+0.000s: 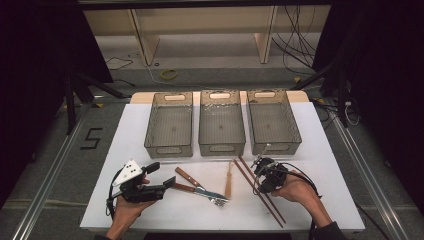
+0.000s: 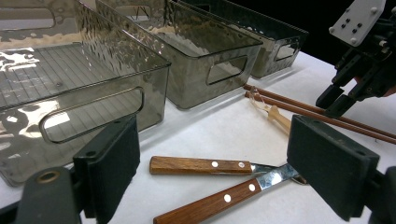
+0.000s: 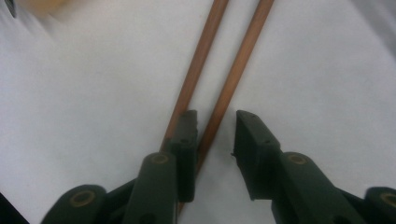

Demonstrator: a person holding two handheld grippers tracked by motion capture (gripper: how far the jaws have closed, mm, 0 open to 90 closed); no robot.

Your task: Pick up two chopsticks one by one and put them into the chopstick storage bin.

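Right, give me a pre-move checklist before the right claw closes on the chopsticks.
1. Right claw open: ok, its jaws stand apart.
2. Chopsticks between the jaws: not ok, one stick lies in the gap, the other runs under the left jaw.
3. Chopsticks flat on the table, side by side: ok.
4. Three bins empty and ready to receive: ok.
5. Left claw out of the way: ok, open near the wooden-handled cutlery, apart from the chopsticks.
6. Claw low enough to pinch: cannot tell.
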